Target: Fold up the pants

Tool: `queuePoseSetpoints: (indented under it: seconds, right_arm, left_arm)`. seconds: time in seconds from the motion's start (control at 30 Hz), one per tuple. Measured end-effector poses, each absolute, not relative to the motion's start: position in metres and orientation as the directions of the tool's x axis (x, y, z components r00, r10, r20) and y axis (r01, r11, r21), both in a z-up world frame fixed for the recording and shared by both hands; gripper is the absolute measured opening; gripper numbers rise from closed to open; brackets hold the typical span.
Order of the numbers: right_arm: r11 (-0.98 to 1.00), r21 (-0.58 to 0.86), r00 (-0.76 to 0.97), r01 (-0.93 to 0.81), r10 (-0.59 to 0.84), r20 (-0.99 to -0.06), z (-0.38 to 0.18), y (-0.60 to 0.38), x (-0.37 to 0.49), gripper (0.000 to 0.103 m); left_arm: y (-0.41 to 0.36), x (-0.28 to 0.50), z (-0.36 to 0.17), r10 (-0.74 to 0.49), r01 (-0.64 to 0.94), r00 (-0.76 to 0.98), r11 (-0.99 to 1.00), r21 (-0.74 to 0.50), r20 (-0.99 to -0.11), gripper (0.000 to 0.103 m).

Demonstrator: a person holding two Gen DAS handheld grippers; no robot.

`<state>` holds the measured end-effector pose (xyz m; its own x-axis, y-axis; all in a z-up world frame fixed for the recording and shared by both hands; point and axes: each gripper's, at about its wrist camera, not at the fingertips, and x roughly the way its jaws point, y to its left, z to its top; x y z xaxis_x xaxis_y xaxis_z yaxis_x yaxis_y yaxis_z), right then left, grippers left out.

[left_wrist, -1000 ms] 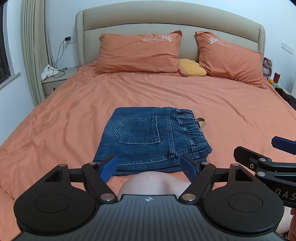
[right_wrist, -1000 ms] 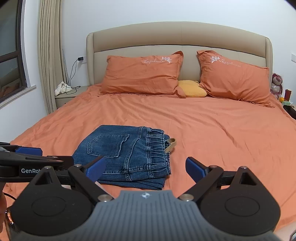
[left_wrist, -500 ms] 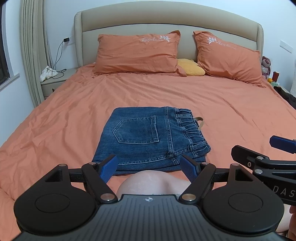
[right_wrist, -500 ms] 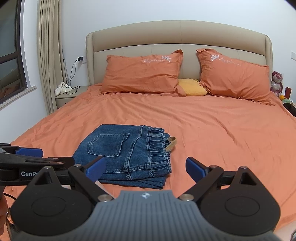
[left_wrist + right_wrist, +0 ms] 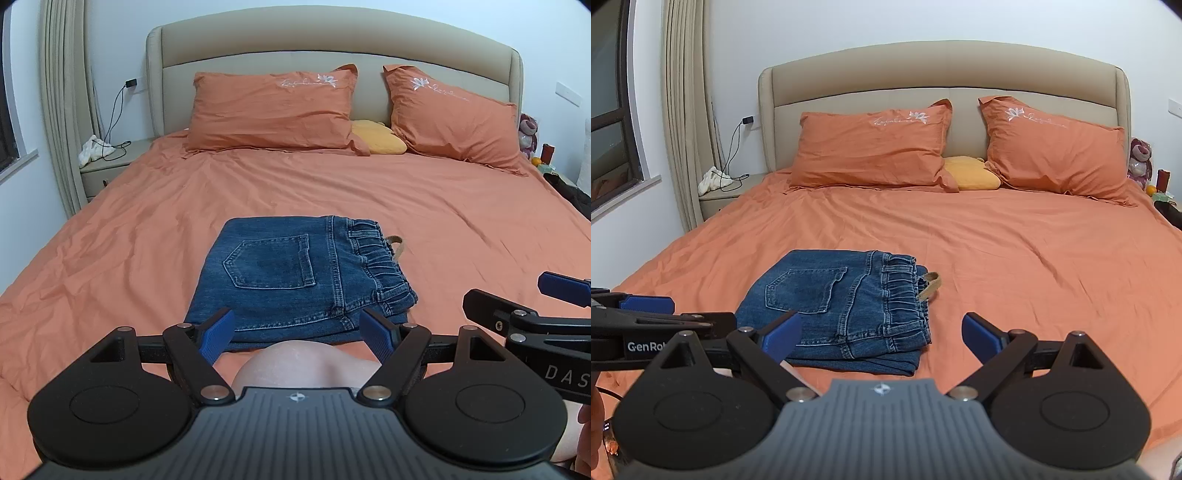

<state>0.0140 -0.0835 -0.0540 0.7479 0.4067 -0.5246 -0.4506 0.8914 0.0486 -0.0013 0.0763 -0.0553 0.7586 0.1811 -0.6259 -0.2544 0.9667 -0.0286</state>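
Observation:
Blue denim pants (image 5: 295,275) lie folded into a compact rectangle on the orange bed (image 5: 129,229), back pocket up, elastic waistband to the right with a tan strap (image 5: 397,245) sticking out. They also show in the right wrist view (image 5: 842,306). My left gripper (image 5: 301,334) is open and empty, held back from the pants' near edge above a bare knee (image 5: 306,360). My right gripper (image 5: 882,332) is open and empty, near the pants' front right corner. Each gripper shows in the other's view, at the frame edge.
Two orange pillows (image 5: 273,107) and a yellow cushion (image 5: 376,138) rest against the beige headboard (image 5: 332,48). A nightstand (image 5: 107,170) with a white cloth and charger cable stands at the left by the curtain. Small items and a plush toy (image 5: 1141,162) sit at the right.
Both grippers have drifted slightly; the view shifts a little. The pants lie unmoved and both grippers stay open.

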Motion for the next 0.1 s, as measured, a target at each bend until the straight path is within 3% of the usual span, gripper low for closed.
queuePoseSetpoints:
  seconds: [0.1]
  right_arm:
    - [0.893,0.053,0.749,-0.446,0.405,-0.524,-0.0531,-0.0843,0.0145,0.090]
  left_arm:
    - [0.0747,-0.0030,-0.0529,0.179,-0.242,0.770,0.970,-0.021,-0.612,0.090]
